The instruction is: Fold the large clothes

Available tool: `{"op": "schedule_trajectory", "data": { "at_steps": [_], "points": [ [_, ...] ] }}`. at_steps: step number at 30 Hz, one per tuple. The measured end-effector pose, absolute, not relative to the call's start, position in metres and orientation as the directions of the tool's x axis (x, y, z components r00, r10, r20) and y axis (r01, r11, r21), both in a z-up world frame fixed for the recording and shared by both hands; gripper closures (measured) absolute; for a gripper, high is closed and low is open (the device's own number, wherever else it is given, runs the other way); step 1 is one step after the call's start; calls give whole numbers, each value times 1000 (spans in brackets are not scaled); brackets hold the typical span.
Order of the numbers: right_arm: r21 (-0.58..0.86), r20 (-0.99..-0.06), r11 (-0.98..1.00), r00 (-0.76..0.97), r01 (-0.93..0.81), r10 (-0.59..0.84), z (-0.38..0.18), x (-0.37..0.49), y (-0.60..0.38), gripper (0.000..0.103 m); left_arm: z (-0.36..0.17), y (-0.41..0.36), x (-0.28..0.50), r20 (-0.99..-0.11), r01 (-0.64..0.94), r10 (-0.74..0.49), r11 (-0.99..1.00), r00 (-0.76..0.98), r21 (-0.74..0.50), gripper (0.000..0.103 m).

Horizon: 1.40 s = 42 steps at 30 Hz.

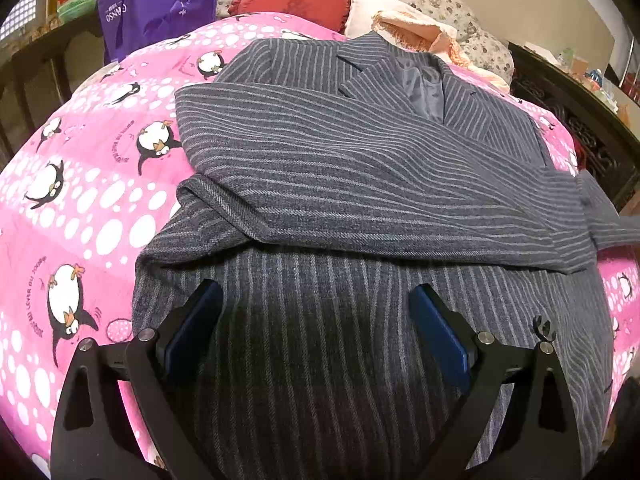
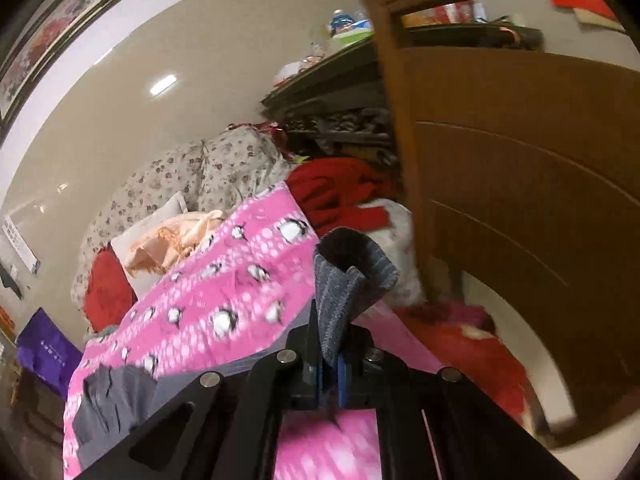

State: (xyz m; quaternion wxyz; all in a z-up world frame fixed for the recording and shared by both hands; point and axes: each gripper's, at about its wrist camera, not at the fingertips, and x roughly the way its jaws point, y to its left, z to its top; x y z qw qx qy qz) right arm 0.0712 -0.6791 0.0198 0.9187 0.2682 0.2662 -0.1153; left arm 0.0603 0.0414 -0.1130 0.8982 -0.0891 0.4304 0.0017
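A grey pinstriped jacket [image 1: 340, 168] lies on a pink penguin-print quilt [image 1: 80, 208], collar at the far end, one sleeve folded across its front. My left gripper [image 1: 316, 320] hovers open just above the jacket's lower body, blue pads wide apart with nothing between them. In the right wrist view my right gripper [image 2: 332, 376] is shut on a fold of the jacket's grey cloth [image 2: 348, 276], which sticks up out of the jaws. That same cloth shows as a stretched strip at the right edge [image 1: 612, 224] of the left wrist view. More jacket cloth [image 2: 112, 404] lies low left.
Red, white and peach cushions [image 1: 304, 0] and floral bedding [image 1: 460, 4] pile up at the head of the bed. A purple bag [image 1: 156, 0] hangs far left. A dark carved shelf [image 1: 580, 128] flanks the bed's right side. A wooden door [image 2: 520, 184] stands close on the right; red clothing [image 2: 340, 192] lies beside it.
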Motion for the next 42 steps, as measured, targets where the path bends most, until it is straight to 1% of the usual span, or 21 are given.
{"op": "schedule_trajectory", "data": {
  "at_steps": [3, 5, 8, 9, 14, 15, 17, 19, 21, 22, 23, 24, 26, 29, 33, 34, 35, 36, 38, 40, 42],
  "points": [
    [391, -582, 854, 811, 343, -59, 16, 49, -661, 99, -113, 41, 60, -776, -74, -76, 985, 626, -156, 7],
    [401, -565, 865, 825, 301, -25, 18, 47, -635, 99, -113, 40, 59, -778, -70, -75, 986, 623, -151, 7],
    [444, -519, 874, 852, 198, 70, 22, 59, -584, 99, -109, 40, 57, -790, -59, -75, 988, 609, -140, 7],
    [466, -502, 874, 854, 135, 135, 22, 71, -553, 99, -106, 41, 56, -790, -62, -73, 988, 609, -139, 7],
    [469, -494, 878, 796, -94, 349, 7, 117, -413, 99, -80, 63, 43, -754, -94, -83, 978, 652, -188, 7],
    [466, -507, 872, 763, -148, 401, -3, 129, -374, 99, -77, 68, 43, -751, -105, -73, 977, 656, -186, 7],
    [429, -537, 879, 724, -209, 434, -20, 141, -324, 99, -71, 78, 43, -751, -127, -55, 975, 658, -184, 7],
    [377, -595, 883, 658, -278, 462, -46, 149, -271, 99, -68, 86, 44, -754, -143, -45, 973, 655, -182, 7],
    [334, -664, 889, 592, -312, 457, -74, 150, -235, 99, -65, 89, 48, -753, -148, -33, 974, 657, -173, 7],
    [288, -716, 907, 560, -308, 418, -88, 150, -222, 97, -63, 89, 51, -753, -152, -25, 974, 658, -166, 7],
    [233, -732, 921, 567, -312, 378, -95, 146, -213, 95, -63, 89, 56, -756, -152, -23, 975, 655, -162, 7],
    [209, -713, 923, 596, -322, 369, -93, 140, -212, 81, -62, 88, 61, -759, -149, -24, 976, 650, -158, 7],
    [172, -723, 927, 596, -334, 349, -87, 132, -212, 62, -62, 79, 75, -778, -139, -22, 980, 628, -140, 7],
    [116, -719, 932, 618, -345, 318, -78, 106, -223, 59, -57, 58, 98, -790, -86, -65, 985, 610, -148, 7],
    [172, -717, 929, 605, -329, 347, -86, 65, -256, 57, -58, 15, 127, -792, 48, -202, 976, 577, -214, 7],
    [164, -744, 938, 586, -306, 321, -101, 58, -260, 54, -63, -1, 134, -791, 110, -269, 962, 550, -251, 7],
    [171, -743, 939, 587, -300, 322, -105, 55, -262, 52, -68, -11, 138, -795, 146, -304, 952, 525, -268, 7],
    [199, -715, 933, 608, -299, 347, -105, 49, -268, 42, -74, -23, 142, -800, 185, -341, 940, 493, -287, 7],
    [223, -721, 929, 592, -295, 361, -107, 52, -270, 33, -84, -43, 145, -806, 237, -376, 925, 457, -298, 7],
    [241, -719, 921, 581, -305, 380, -110, 55, -269, 30, -86, -54, 145, -800, 258, -377, 923, 467, -284, 7],
    [209, -728, 928, 584, -309, 359, -111, 55, -263, 27, -86, -58, 143, -782, 281, -407, 910, 473, -304, 7]
  ]
}}
